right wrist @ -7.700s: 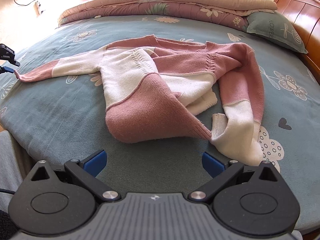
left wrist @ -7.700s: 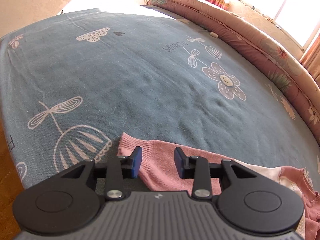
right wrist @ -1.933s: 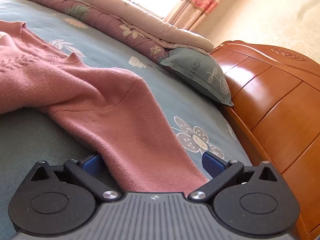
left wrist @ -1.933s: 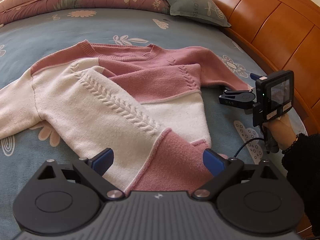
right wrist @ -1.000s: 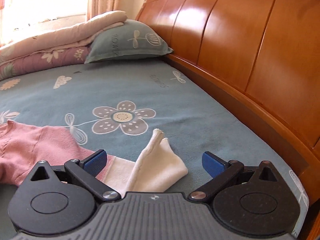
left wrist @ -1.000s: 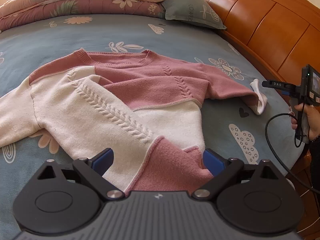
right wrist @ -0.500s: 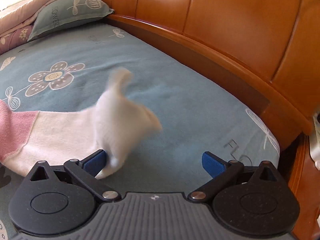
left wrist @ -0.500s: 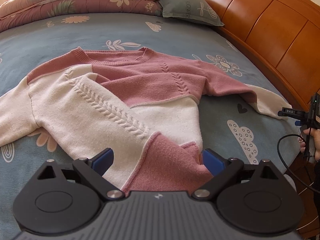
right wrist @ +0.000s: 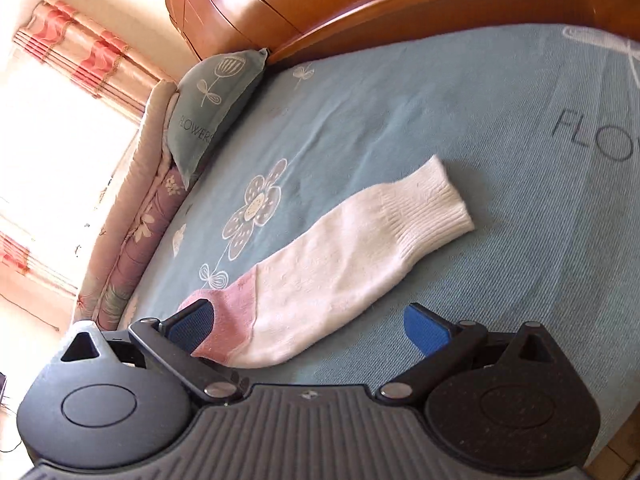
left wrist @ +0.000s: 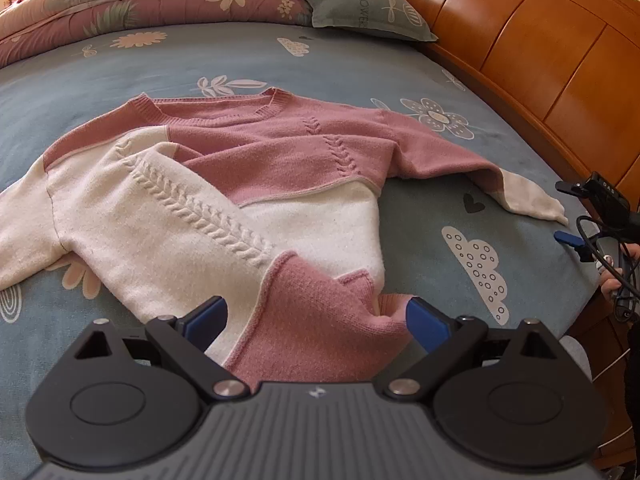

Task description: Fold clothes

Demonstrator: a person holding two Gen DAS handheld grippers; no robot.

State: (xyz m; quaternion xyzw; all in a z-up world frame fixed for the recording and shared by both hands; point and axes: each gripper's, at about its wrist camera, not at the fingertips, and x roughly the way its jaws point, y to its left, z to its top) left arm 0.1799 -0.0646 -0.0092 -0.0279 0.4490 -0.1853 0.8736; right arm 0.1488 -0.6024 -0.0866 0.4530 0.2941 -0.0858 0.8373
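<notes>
A pink and white knit sweater point(left wrist: 248, 184) lies spread on the blue bed sheet point(left wrist: 440, 200), its hem rumpled and folded up near me. My left gripper point(left wrist: 316, 318) stands open just above the pink hem, holding nothing. The sweater's right sleeve point(right wrist: 352, 264) lies stretched flat, white cuff pointing away from the body. My right gripper point(right wrist: 310, 326) is open over that sleeve, its left pad by the pink part, and nothing is gripped. In the left wrist view the right gripper point(left wrist: 576, 216) shows at the bed's right edge, beyond the sleeve cuff point(left wrist: 532, 200).
A wooden headboard point(left wrist: 540, 40) runs along the right side. A blue pillow point(left wrist: 364, 4) and a rolled floral quilt point(left wrist: 140, 4) lie at the far edge of the bed. A person's hand point(left wrist: 616, 276) and a black cable are at the right edge.
The right sleeve went from bunched and flipping in the air to lying flat and straight. My right gripper has tilted and drawn back from it. The left gripper has barely moved.
</notes>
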